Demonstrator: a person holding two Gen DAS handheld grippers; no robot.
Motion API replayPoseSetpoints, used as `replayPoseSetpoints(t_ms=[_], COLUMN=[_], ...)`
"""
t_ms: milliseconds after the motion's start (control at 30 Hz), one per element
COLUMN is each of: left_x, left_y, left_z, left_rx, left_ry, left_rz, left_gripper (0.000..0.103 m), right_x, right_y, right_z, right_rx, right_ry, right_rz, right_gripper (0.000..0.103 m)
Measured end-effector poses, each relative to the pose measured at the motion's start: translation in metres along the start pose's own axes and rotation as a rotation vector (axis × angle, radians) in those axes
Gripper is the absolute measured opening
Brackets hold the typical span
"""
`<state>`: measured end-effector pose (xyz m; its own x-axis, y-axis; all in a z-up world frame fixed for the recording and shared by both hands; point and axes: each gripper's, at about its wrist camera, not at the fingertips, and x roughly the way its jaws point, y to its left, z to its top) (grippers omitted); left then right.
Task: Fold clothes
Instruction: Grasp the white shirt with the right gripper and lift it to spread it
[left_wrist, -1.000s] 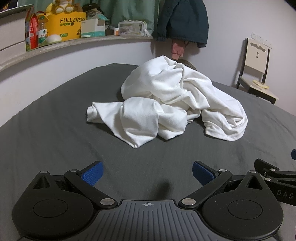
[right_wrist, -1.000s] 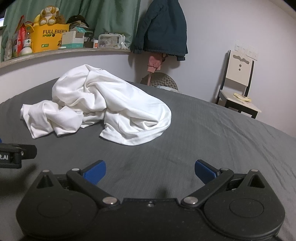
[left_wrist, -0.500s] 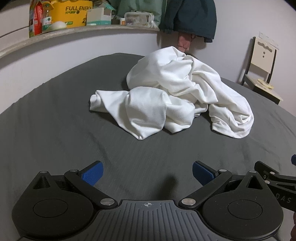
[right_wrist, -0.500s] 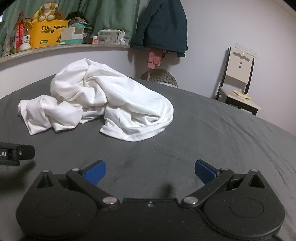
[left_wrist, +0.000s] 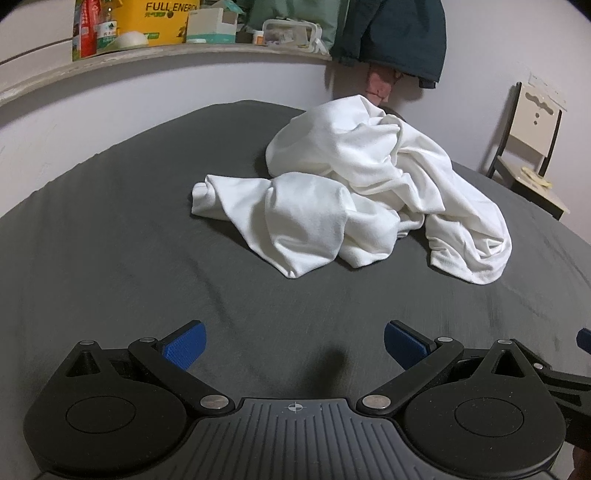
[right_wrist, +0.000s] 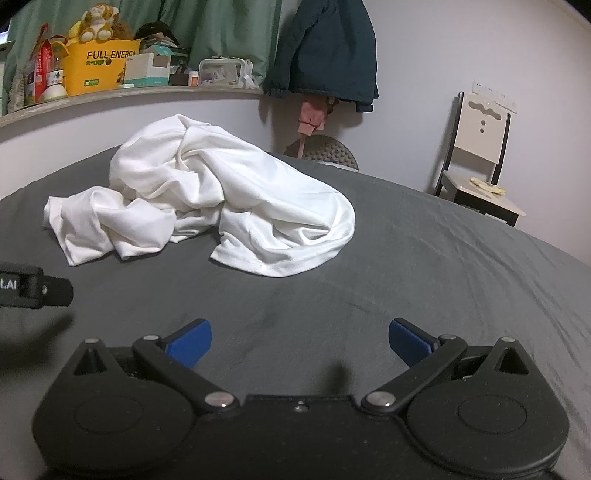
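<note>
White cloth, a crumpled garment (left_wrist: 354, 199), lies heaped on the dark grey bed (left_wrist: 110, 258), toward the far side near the wall. Seen from the left wrist, a rolled end of it (left_wrist: 207, 195) points left, a rounded bulge sits at the front, and a hemmed edge (left_wrist: 472, 266) droops to the right. From the right wrist view the same garment (right_wrist: 207, 199) shows its stitched hem (right_wrist: 280, 267) lying flat on the sheet at the near right, with the high folds bunched behind it.

Both tools are well short of the cloth and touch none of it. The left hand-held gripper (left_wrist: 294, 345) has its blue pads (left_wrist: 184, 345) spread wide apart with bare sheet between them, so it is open and empty. The right hand-held gripper (right_wrist: 300, 341) stands the same way, its blue pads (right_wrist: 189, 341) far apart and nothing between them. Each tool shows at the edge of the other's view: part of the right one at the lower right of the left wrist view, and a black piece of the left one at the left edge of the right wrist view.

Beyond the bed a shelf (right_wrist: 147, 90) runs along the pale wall, carrying a yellow box (right_wrist: 99, 66), a plush toy (right_wrist: 96, 20) and other small packages. A dark teal jacket (right_wrist: 325, 51) hangs on the wall, and a pale chair (right_wrist: 480, 155) stands to the right.
</note>
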<state>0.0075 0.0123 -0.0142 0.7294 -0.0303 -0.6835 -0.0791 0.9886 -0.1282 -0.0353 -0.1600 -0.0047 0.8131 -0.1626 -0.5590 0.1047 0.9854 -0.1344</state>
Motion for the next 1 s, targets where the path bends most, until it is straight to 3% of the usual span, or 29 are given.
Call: replayPoseSetpoints(t_ms=[300, 533, 633, 700, 800, 833, 933, 1000], left_x=[-0.007, -0.006, 0.002, 0.009, 0.01, 0.011, 0.017, 0.024], left_y=[0.0, 0.007, 0.015, 0.019, 0.027, 0.029, 0.033, 0.029], left_z=[0.017, 0.049, 0.037, 0.034, 0.038, 0.038, 0.037, 0.034], left_rx=[-0.035, -0.083, -0.069, -0.05, -0.063, -0.077, -0.102, -0.083], left_ry=[-0.012, -0.145, -0.152, -0.117, -0.109, -0.112, -0.107, -0.081], left_rz=[0.03, 0.051, 0.049, 0.05, 0.046, 0.039, 0.015, -0.004], left_gripper=[0.103, 0.103, 0.103, 0.103, 0.103, 0.103, 0.103, 0.103], right_x=[-0.005, 0.005, 0.02, 0.034, 0.066, 0.077, 0.107, 0.113], right_y=[0.0, 0.014, 0.027, 0.038, 0.049, 0.05, 0.051, 0.05], right_z=[0.014, 0.043, 0.056, 0.062, 0.066, 0.067, 0.069, 0.072], right_rx=[0.005, -0.12, -0.19, -0.263, -0.339, -0.351, -0.341, -0.331], right_ry=[-0.057, -0.141, -0.141, -0.136, -0.102, -0.085, -0.017, -0.045], right_rz=[0.065, 0.076, 0.082, 0.065, 0.007, -0.006, -0.037, -0.064], right_gripper=[0.103, 0.1, 0.085, 0.072, 0.064, 0.062, 0.042, 0.037])
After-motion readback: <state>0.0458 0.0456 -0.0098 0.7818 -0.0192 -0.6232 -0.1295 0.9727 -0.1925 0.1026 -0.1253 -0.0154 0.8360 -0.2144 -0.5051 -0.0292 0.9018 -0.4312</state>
